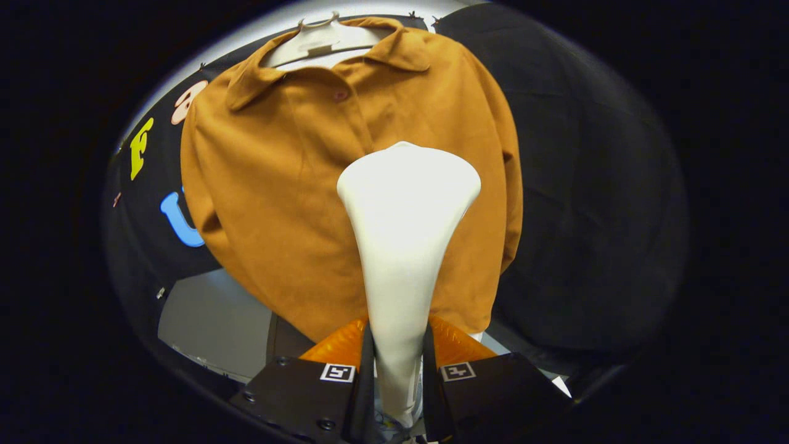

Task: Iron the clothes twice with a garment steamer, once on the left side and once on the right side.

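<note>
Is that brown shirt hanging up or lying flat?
Hanging: the shirt hangs from a hanger, beyond the steamer gripped in the claw.

1. Steamer: white, with a narrow handle that widens to a broad, flat head. It stands upright, the handle clamped between the fingers of the gripper, which press on it from both sides. The head is in front of the shirt's lower middle, near the placket; contact cannot be told.
2. Shirt: mustard-brown, collared and buttoned, hanging front-on from a pale hanger against the black wall, sleeves down at its sides.
</note>
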`<action>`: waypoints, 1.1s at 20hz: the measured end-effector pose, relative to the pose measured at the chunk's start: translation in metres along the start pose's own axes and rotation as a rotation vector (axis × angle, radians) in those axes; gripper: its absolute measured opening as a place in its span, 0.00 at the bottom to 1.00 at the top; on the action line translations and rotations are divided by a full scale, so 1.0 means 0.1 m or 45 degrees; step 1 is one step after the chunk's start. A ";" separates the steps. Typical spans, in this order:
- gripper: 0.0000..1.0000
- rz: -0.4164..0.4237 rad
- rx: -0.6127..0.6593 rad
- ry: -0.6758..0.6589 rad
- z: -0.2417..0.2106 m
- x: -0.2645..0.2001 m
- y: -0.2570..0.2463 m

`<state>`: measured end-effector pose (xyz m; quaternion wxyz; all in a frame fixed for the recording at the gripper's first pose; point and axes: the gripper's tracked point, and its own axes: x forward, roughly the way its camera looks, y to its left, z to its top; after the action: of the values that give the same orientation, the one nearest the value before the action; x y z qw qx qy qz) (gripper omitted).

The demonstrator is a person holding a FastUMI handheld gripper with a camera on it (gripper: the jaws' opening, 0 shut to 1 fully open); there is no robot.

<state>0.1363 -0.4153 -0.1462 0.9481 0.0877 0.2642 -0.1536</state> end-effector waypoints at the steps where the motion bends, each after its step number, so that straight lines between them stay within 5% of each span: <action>1: 0.35 0.000 0.005 -0.032 0.14 0.02 -0.03; 9: 0.35 0.100 0.072 -0.126 0.67 0.15 -0.12; 13: 0.35 0.152 0.103 -0.087 0.57 0.29 -0.16; 22: 0.35 0.091 0.118 0.090 -0.05 0.62 -0.39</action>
<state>0.1717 -0.4657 -0.1865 0.9379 0.1462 0.2871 -0.1287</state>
